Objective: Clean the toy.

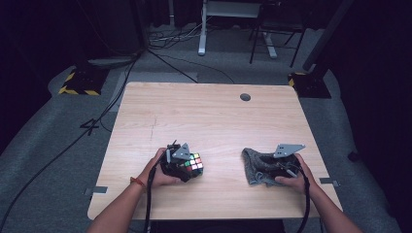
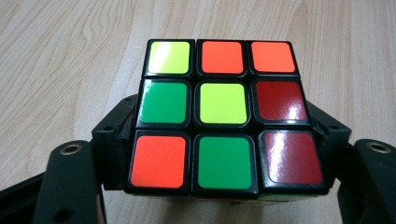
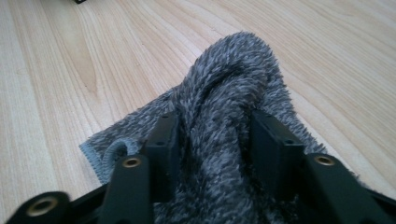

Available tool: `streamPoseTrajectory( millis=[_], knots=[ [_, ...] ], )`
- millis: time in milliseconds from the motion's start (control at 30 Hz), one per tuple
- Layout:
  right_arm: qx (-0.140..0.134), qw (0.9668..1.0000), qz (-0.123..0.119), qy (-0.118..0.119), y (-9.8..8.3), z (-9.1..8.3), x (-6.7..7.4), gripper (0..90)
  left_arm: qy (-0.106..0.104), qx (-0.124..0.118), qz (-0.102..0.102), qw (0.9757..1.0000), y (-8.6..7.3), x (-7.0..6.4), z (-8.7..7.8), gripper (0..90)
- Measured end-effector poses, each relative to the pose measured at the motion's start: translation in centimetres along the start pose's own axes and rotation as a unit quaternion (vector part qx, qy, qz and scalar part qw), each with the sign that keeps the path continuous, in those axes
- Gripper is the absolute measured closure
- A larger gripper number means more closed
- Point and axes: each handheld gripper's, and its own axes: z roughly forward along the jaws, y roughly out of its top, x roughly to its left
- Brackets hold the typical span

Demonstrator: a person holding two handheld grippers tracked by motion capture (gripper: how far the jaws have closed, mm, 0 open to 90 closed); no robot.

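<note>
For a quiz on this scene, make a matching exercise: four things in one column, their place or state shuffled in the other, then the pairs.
Things:
1. puzzle cube
2. grey cloth
3. round hole
4. wooden table

Place or state:
A. near the table's far edge
B. bunched between the right gripper's jaws
C. bears both items
D. clamped between the left gripper's jaws

Pairs: 1-D, 2-B, 3-A, 4-C

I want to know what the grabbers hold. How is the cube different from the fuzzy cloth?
The cube is hard-edged with bright coloured squares; the cloth is grey, fuzzy and bunched up. The cube sits in the left gripper; the cloth in the right gripper. Both are pinched between black jaws at the wooden table.
</note>
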Motion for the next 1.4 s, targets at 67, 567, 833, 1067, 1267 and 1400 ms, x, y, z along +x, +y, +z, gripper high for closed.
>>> streamPoseTrajectory(
  millis=[67,567,833,1067,1267,1400],
  knots=[
    [0.000,1.0000,-0.002,-0.002,0.1,-0.1,0.0,47.7,0.007,0.004,0.003,1.0000,0.0,0.0,-0.2,26.4],
    [-0.005,0.9996,-0.016,-0.022,1.3,-1.0,1.1,22.1,0.033,0.015,0.012,0.9993,-0.2,0.0,-1.5,15.8],
    [0.005,0.9990,-0.033,-0.030,1.9,-1.5,1.3,23.0,0.069,0.027,0.033,0.9967,-0.4,-0.8,-2.6,16.1],
    [0.006,0.9987,-0.033,-0.038,1.8,-2.3,1.5,23.9,0.098,0.030,0.026,0.9944,-1.7,-1.2,-4.6,15.8],
    [0.010,0.9983,-0.026,-0.051,0.5,-3.5,1.5,24.0,0.123,0.028,0.005,0.9920,-3.3,-1.6,-6.4,16.3],
    [0.005,0.9980,-0.019,-0.060,-0.2,-4.7,1.3,24.7,0.131,0.025,-0.012,0.9910,-4.6,-1.8,-7.0,16.2]
  ],
)
